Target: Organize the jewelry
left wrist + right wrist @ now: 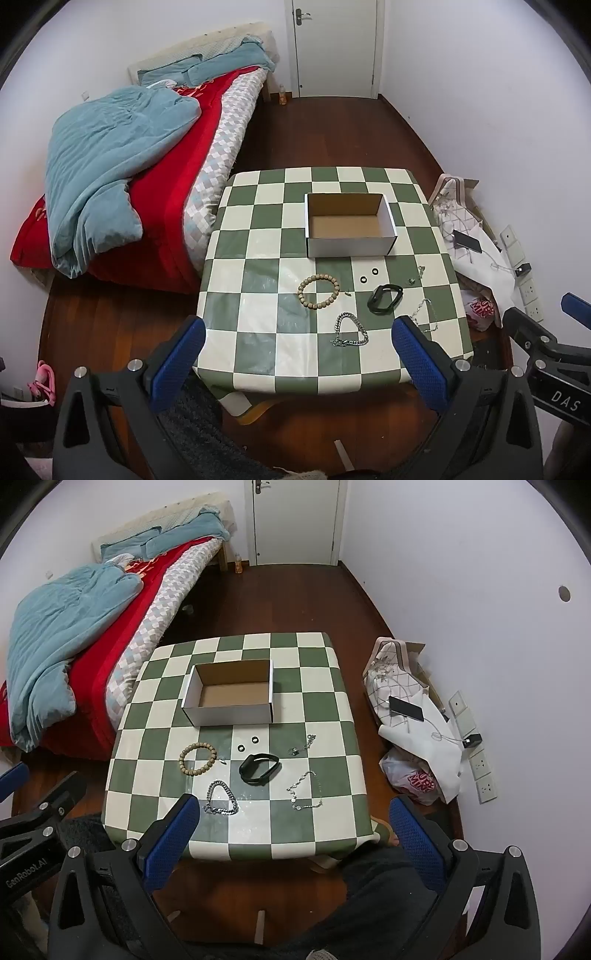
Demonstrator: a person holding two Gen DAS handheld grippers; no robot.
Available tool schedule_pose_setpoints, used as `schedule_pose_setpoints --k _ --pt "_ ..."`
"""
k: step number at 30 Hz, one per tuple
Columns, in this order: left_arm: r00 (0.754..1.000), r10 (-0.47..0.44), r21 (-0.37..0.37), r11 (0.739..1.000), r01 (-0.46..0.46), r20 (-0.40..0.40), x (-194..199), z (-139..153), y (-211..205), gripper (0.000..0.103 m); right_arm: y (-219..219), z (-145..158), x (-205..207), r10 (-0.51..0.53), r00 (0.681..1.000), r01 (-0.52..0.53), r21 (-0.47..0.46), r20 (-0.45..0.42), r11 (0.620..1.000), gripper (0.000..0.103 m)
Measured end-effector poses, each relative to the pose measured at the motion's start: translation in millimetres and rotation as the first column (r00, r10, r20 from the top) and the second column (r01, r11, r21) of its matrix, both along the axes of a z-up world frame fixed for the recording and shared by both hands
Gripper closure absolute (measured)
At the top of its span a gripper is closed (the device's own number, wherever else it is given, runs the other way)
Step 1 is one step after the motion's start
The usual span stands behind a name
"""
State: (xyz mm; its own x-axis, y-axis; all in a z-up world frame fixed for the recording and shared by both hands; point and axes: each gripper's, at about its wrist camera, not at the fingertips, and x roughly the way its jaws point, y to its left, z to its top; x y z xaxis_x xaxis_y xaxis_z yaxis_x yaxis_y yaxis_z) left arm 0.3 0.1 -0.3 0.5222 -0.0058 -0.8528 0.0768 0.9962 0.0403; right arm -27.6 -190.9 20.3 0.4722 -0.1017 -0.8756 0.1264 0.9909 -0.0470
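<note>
The left claw is held wide apart above the near edge of the table, nothing between its blue pads; the right claw is likewise spread wide and empty, just to its right. On the checkered table an open cardboard box is set toward the far side — its floor bare. Nearer, the jewelry is laid out loose: a wooden bead bracelet at the left, two small black rings just before the box, a black band right of the beads, a heavy silver chain nearest, a thin silver chain at the near right, and a finer piece beyond it. A bed is seen left of the table.
</note>
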Motion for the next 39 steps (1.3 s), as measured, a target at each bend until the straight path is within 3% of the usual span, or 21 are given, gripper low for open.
schedule_pose_setpoints --k 39 --pt "0.999 -0.023 -0.004 1.000 0.023 -0.025 -8.8 -5.8 -2.0 0.000 -5.9 -4.5 -8.4 -0.017 0.999 0.017 -0.013 -0.038 1.000 0.000"
